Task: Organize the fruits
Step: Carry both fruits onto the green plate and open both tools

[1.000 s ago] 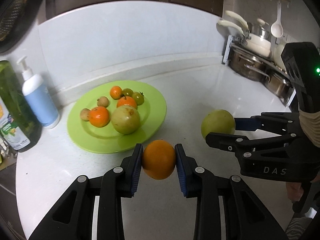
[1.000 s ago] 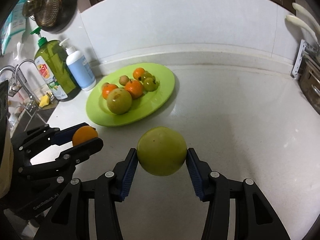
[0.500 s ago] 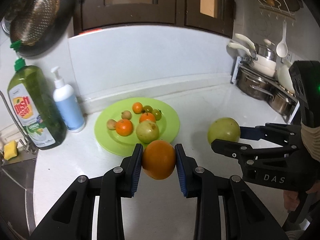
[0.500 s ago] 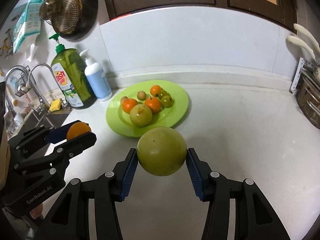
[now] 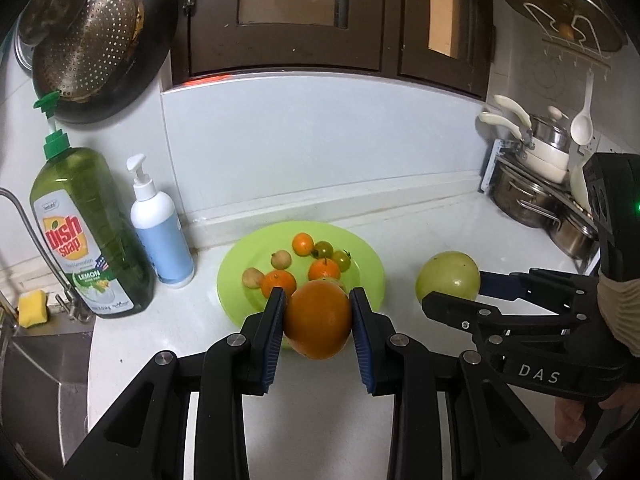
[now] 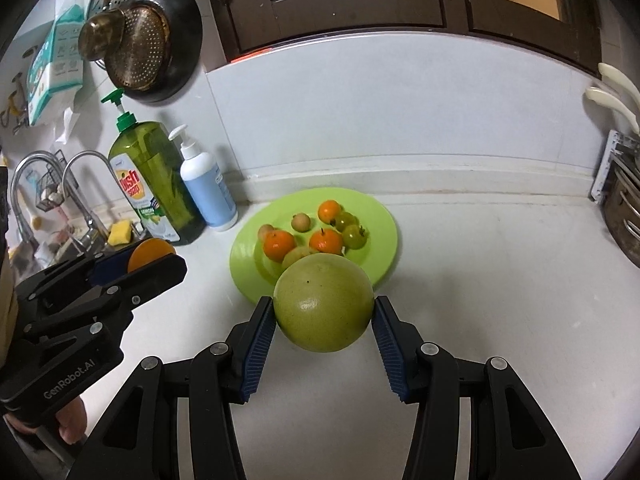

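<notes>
Left claw (image 5: 318,322) is clamped on an orange (image 5: 318,320), both blue pads pressed to its sides, the fruit held up above the white tabletop (image 5: 420,216) just in front of the green plate (image 5: 370,256). Right claw (image 6: 324,314) is gripping a big green fruit (image 6: 324,302), also lifted clear of the tabletop, hanging right at the plate's near edge. From the left camera the right claw shows off to the side, well apart from the plate, the green fruit sitting between its fingers. On the plate: 3 small oranges (image 6: 279,245), 2 small green fruits (image 6: 354,236), 2 little brownish ones (image 6: 300,222), plus a pale fruit partly hidden behind the held ones. Beside the plate stand a white pump bottle (image 5: 160,232) and a green dish soap bottle (image 5: 84,232), close together against the wall. Pots (image 5: 532,200) are stacked at the far right.
</notes>
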Available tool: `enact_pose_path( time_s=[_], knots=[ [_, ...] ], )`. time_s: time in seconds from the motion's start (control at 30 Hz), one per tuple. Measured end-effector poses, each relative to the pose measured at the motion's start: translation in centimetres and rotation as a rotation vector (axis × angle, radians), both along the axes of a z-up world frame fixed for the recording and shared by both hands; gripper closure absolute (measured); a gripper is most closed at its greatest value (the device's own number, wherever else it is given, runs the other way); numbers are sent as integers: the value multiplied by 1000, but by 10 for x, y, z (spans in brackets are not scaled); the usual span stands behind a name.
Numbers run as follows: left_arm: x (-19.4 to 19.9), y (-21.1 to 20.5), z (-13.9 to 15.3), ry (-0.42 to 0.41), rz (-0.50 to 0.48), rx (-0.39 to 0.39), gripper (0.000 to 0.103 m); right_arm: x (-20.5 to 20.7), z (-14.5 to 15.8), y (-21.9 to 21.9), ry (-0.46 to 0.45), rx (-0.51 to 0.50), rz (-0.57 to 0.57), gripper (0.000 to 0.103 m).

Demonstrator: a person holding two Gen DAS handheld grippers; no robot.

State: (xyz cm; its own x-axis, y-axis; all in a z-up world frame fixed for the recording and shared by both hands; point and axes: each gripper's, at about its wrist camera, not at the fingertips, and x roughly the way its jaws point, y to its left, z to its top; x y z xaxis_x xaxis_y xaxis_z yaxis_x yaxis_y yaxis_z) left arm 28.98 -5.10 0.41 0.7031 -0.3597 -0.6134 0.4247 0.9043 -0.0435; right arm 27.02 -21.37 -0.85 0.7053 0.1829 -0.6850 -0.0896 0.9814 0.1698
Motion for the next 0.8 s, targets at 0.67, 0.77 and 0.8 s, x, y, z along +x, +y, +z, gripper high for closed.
enact_pose_path(
  time_s=[0.67,0.77,0.8],
  knots=[
    [103,2,-16,77,33,31,71,112,-16,3,83,-19,-2,52],
    [117,0,-24,95,35,40,71,129,-24,0,107,-27,-3,52],
    [122,-1,-27,104,36,41,71,133,-26,-1,111,-35,-4,52]
  ],
)
